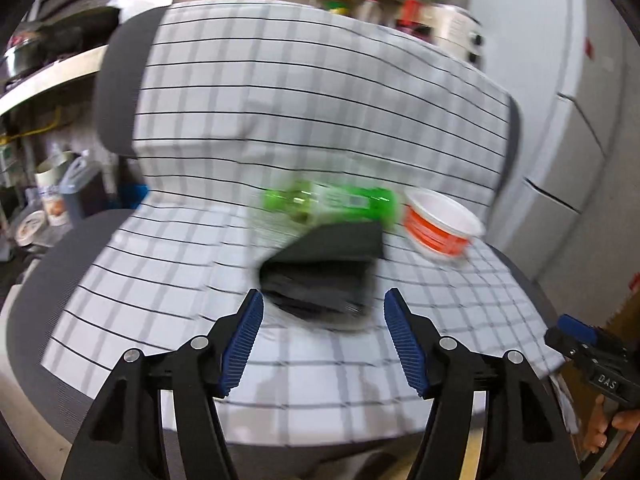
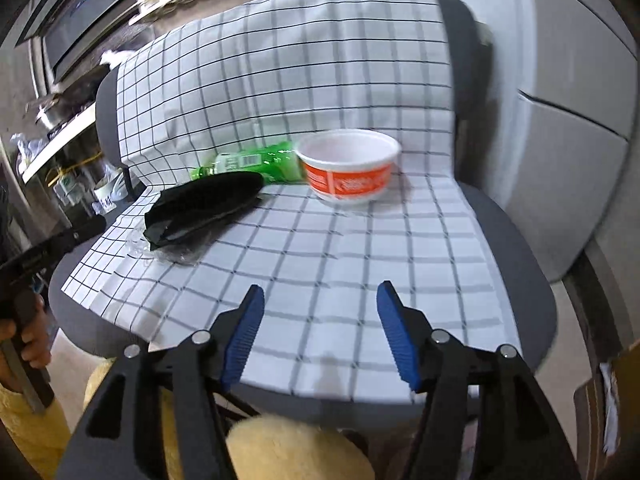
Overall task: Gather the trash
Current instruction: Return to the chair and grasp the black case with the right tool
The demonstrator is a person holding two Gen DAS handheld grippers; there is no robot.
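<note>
A black plastic tray lies on the checked cloth over a grey chair seat. Behind it lies a green plastic bottle on its side, and to its right stands an orange and white paper bowl. My left gripper is open, just in front of the black tray. In the right wrist view the tray, bottle and bowl sit further off. My right gripper is open and empty over the seat's front part.
The chair back rises behind the objects. Kitchen shelves with jars and pots stand at the left and behind. A white cabinet is at the right. The other gripper shows at the right edge of the left wrist view.
</note>
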